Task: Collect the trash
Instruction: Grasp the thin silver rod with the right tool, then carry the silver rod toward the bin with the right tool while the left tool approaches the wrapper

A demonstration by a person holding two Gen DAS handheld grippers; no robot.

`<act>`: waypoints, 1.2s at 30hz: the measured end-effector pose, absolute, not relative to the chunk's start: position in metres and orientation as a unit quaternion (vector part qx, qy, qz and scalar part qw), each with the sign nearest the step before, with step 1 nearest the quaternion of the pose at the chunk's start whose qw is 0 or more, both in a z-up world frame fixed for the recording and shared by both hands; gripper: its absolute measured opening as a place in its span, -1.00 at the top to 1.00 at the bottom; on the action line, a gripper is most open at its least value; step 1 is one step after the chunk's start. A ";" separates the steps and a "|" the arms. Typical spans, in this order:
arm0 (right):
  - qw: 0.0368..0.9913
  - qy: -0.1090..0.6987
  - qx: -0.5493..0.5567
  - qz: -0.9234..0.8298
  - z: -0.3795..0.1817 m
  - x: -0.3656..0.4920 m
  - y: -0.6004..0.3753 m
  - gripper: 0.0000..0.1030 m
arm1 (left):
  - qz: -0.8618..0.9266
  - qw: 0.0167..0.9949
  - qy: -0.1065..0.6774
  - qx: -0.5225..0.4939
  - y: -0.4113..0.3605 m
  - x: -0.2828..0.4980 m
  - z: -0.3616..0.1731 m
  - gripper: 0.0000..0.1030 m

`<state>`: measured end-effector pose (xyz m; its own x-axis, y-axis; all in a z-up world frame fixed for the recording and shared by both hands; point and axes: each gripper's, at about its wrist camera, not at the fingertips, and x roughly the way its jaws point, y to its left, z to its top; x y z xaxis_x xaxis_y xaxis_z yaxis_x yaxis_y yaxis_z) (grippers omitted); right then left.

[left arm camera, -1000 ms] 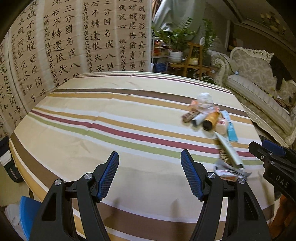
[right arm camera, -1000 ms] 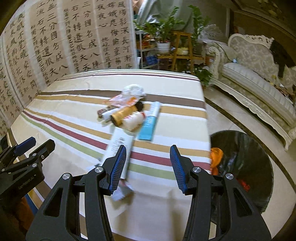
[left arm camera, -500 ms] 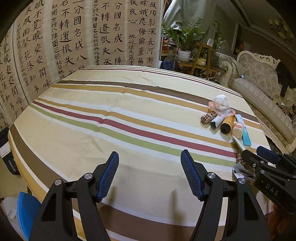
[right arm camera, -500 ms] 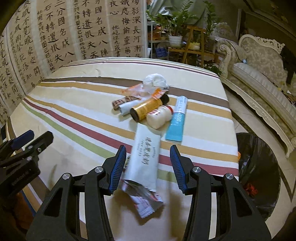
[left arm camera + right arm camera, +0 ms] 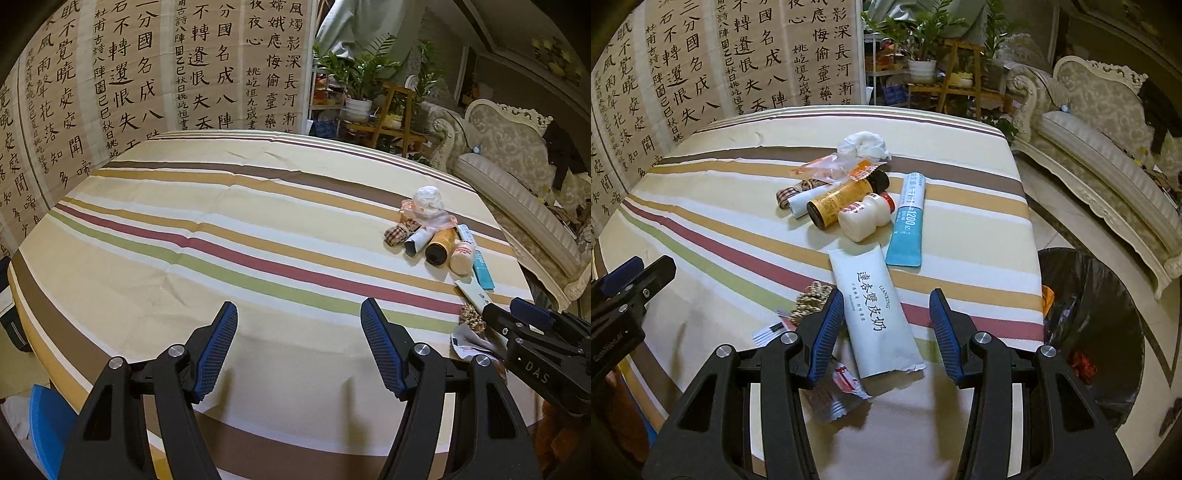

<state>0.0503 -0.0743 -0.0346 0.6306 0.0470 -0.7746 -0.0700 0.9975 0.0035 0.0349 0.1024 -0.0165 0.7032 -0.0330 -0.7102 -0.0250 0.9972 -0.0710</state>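
White milk pouch (image 5: 877, 314) flat, black lettering, torn end, between open right tongs (image 5: 886, 326), left tongs (image 5: 299, 347) wide.

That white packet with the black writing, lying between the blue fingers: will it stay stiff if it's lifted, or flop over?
The white packet lies flat and thin on the striped tablecloth, and its near end looks torn open, so it is probably empty, light and floppy. Gripped at one end, it would likely droop. Its smooth wrapper may slip somewhat between the right gripper's fingers.
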 end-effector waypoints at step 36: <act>0.919 0.393 0.019 0.024 -0.021 0.008 -0.129 0.86 | -0.067 0.921 0.384 0.013 0.009 0.009 -0.005 -0.31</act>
<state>0.0081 -0.1289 -0.0213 0.6904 0.0596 -0.7209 -0.0293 0.9981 0.0544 0.0088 0.0089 -0.0050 0.6959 -0.1126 -0.7093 0.1331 0.9907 -0.0268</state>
